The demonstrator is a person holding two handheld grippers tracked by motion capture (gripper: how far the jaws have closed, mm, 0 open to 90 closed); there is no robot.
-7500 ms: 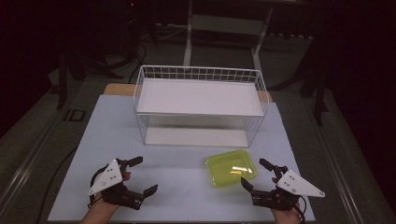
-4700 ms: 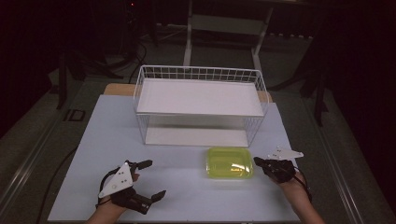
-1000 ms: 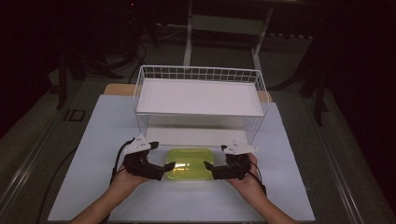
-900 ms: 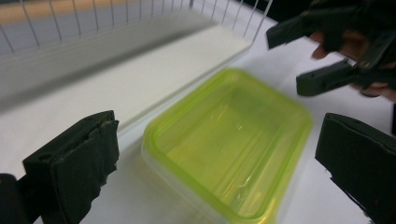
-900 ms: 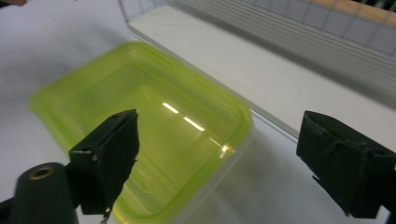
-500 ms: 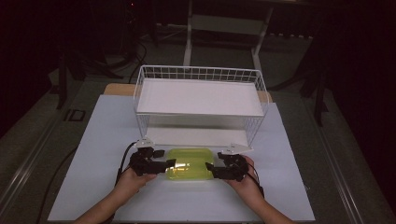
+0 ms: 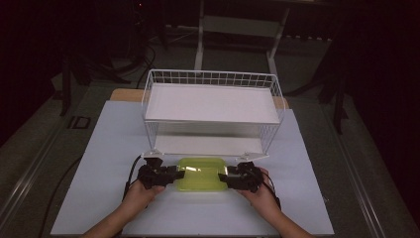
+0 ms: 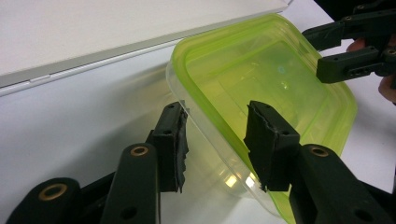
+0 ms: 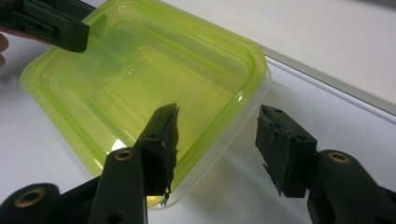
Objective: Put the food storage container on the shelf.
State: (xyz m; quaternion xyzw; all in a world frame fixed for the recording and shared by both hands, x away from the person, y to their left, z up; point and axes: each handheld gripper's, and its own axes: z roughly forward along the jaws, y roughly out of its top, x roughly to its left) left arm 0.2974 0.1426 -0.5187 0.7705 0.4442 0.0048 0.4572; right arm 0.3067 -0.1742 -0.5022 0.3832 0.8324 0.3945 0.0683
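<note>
On the near half of the white bench (image 7: pixel 99 148), just in front of the wire rack (image 7: pixel 210 116), a yellow-green lidded container (image 7: pixel 200 174) lies flat, with one pair of tongs at each of its short ends. The left tongs (image 8: pixel 217 140) stand open around the container's left edge: one jaw is out over the lid, the other outside the clear wall, and I cannot tell whether either pad touches the plastic yet. The right tongs (image 9: pixel 219 140) are spread wider, one jaw over the lid near the right rim, the other well clear of the wall above the bench. Neither pair has closed, so nothing is gripped.

Judging by this, the approach is about finished and the grasp is the step in hand. Both pairs are lined up on opposite ends, which suggests a two-sided lift. Closing on the rims, raising the container level and carrying it somewhere remain to be done; the rack's lower shelf (image 7: pixel 208 145), directly beyond, looks the likely place, though that is a guess. The container sits on the bench, not lifted.
</note>
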